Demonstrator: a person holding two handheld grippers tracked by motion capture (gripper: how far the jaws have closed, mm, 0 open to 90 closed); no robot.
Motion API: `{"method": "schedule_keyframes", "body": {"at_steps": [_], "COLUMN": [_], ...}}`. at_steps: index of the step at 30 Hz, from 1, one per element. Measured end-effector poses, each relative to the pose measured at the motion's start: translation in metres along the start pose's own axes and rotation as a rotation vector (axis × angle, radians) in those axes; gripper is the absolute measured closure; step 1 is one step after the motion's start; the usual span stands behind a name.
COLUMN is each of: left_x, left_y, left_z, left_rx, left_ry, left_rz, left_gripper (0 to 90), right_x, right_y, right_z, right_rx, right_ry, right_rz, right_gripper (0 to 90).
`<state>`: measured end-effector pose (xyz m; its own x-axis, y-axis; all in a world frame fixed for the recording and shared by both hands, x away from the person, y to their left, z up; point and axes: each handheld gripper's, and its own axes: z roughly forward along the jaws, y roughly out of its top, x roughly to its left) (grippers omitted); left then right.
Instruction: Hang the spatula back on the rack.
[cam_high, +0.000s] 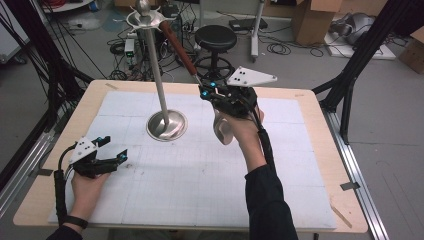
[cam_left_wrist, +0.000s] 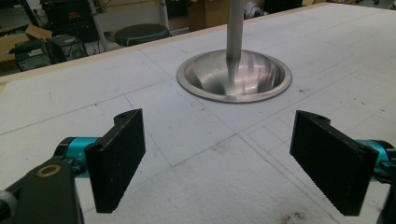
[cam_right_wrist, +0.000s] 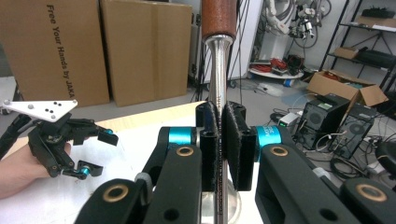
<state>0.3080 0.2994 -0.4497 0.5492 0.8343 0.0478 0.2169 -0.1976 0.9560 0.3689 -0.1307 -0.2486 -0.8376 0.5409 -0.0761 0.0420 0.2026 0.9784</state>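
1. Nearest, at 7 o'clock on the white mat (cam_high: 200, 175): holds the left gripper (cam_high: 114, 149) low, almost on the surface, tongs spread wide apart with nothing between them. Aims toward the stand's round base, seemingly parked out of the way while the other hand works.
2. Farther in, at about 1 o'clock from the mat's centre: lifts the right gripper (cam_high: 205, 90) well above the surface. Tongs pressed together, clamped on the ladle (cam_high: 178, 47) at its bare metal shaft just below the brown wooden handle. Probably gripped there for a firm bite on the thin metal, and to leave the handle's end free.
3. Hangs the ladle's bowl down beside the palm, with the handle slanting up toward 11 o'clock, its tip right at the ring on top of the stand (cam_high: 159, 85). Cannot tell whether touching or only overlapping. Looks like a tilt chosen for hooking there.
4. At 11 o'clock from centre: sets the stand upright on the mat, its dished base apart from both grippers.
5. Beyond the table (cam_high: 312, 150), at 12 o'clock: a black stool (cam_high: 215, 37) on the floor among cables.
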Motion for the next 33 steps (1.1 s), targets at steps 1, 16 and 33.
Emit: {"method": "schedule_keyframes", "body": {"at_steps": [1, 16, 33], "left_x": [0.000, 0.000, -0.001], "left_y": [0.000, 0.000, 0.000], "left_z": [0.000, 0.000, 0.000], "left_rx": [0.000, 0.000, -0.002], "left_ry": [0.000, -0.002, 0.000], "left_rz": [-0.001, 0.003, 0.002], "left_gripper": [18.7, 18.7, 18.7], "right_x": [0.000, 0.000, -0.001], "right_y": [0.000, -0.003, -0.005], "right_z": [0.001, 0.011, 0.022], "right_rx": [-0.008, -0.012, 0.006], "right_ry": [-0.003, -0.008, -0.020], "right_rz": [-0.003, 0.006, 0.013], "right_gripper": [85.1, 85.1, 85.0]}}
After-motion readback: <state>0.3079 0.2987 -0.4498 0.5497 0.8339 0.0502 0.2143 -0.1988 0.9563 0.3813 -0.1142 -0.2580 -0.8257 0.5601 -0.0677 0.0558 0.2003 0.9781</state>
